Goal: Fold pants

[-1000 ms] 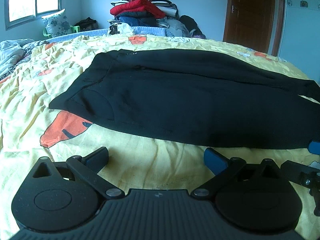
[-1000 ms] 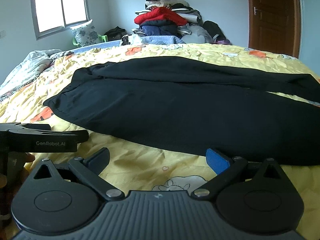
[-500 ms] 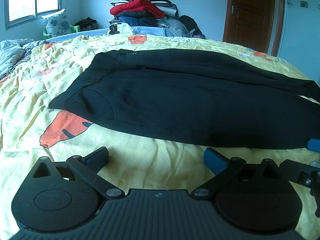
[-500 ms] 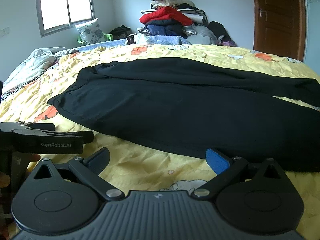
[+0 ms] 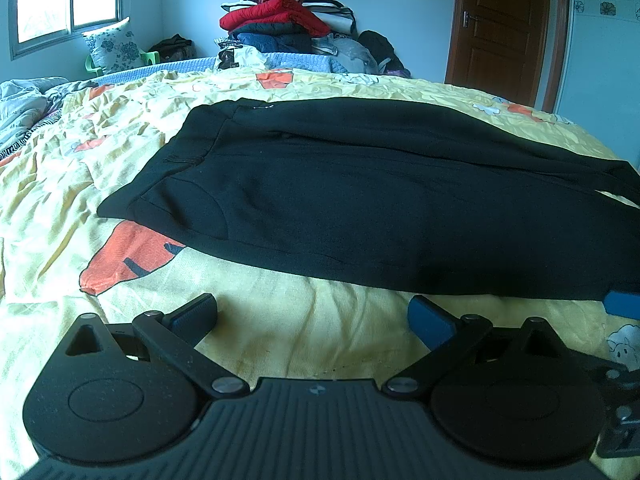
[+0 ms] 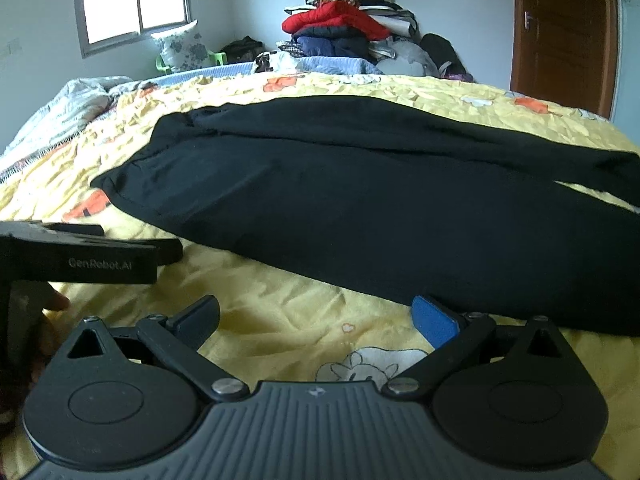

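Black pants (image 5: 380,200) lie flat across the yellow patterned bedspread (image 5: 72,208), waistband to the left and legs running off to the right. In the right wrist view the same pants (image 6: 360,208) fill the middle of the bed. My left gripper (image 5: 314,316) hovers open just short of the pants' near edge, nothing between its fingers. The right gripper (image 6: 316,318) is open too, its right blue pad close to the near hem. The left gripper's body (image 6: 80,256) shows at the left of the right wrist view, and a blue pad (image 5: 622,305) of the right gripper at the left view's right edge.
A heap of folded clothes (image 5: 288,28) with a red jacket is stacked at the far side of the bed. A crumpled grey quilt (image 6: 60,112) lies at the far left. A floral pillow (image 5: 114,46) rests under the window, and a brown door (image 5: 502,28) stands at the right.
The right gripper has drifted slightly forward and right toward the pants' near edge. The left gripper has barely moved. Both stay open.
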A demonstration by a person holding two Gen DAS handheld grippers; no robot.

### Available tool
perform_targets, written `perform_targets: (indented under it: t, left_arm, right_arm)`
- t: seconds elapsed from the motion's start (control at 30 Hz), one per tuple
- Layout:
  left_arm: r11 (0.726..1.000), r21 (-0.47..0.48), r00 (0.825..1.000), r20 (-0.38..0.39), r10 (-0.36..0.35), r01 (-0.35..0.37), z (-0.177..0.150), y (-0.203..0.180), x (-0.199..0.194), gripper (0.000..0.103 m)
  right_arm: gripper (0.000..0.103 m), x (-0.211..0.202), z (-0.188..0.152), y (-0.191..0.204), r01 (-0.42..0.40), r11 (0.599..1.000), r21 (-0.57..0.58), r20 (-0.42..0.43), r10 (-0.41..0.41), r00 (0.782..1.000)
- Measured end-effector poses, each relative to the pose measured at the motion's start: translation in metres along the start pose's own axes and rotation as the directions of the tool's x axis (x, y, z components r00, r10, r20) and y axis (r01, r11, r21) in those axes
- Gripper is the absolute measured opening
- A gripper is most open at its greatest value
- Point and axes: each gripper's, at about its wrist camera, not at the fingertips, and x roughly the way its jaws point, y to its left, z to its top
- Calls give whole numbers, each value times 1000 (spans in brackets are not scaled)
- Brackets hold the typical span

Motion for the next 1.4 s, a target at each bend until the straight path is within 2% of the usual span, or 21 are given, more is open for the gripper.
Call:
perform_targets:
  t: [0.13,0.5,0.57,0.67,0.8,0.97,1.03,1.1,1.17,1.27,1.3,1.37,1.4]
  left_arm:
    - [1000,0,1000,0,0,0,0,0,0,103]
    - [1000,-1,1000,0,-1,1,0,0,0,103]
    - [1000,-4,1000,1,-5,5,0,1,0,103]
    - [1000,-20,1000,9,-20,20,0,3,-2,102]
    - [999,-43,999,35,-23,25,1,8,-6,101]
    - [999,32,989,144,31,-36,13,5,-17,102]
    - [993,74,981,181,73,-88,15,1,-16,102]
    - [990,88,978,187,94,-112,16,0,-12,102]
    - [993,79,982,174,75,-90,15,2,-9,102]
    - [996,62,988,146,56,-66,13,6,-4,102]
    - [997,58,990,135,50,-59,14,7,-2,102]
    - [998,53,995,94,35,-40,13,10,4,103]
    - [998,49,997,67,30,-33,14,12,9,103]
  right_arm:
    - [103,5,-1,10,44,997,-63,-20,-46,999]
    - [103,4,-2,7,39,997,-60,-20,-40,999]
    - [103,2,-1,7,0,996,-90,-31,-3,1000]
    - [103,-2,8,0,-141,979,-149,-64,133,989]
    - [103,-11,48,-21,-195,969,-150,30,202,979]
    - [103,15,115,-39,-197,945,-262,124,236,964]
    - [103,43,141,-44,-212,937,-277,107,249,963]
    - [103,73,166,-50,-224,942,-252,73,250,966]
    - [103,104,190,-54,-214,949,-230,44,230,972]
    - [102,144,216,-58,-174,959,-224,51,189,981]
    - [99,157,223,-59,-172,958,-228,49,188,981]
    - [81,181,237,-61,-173,956,-237,27,184,983]
    - [77,194,241,-61,-170,956,-238,4,176,984]
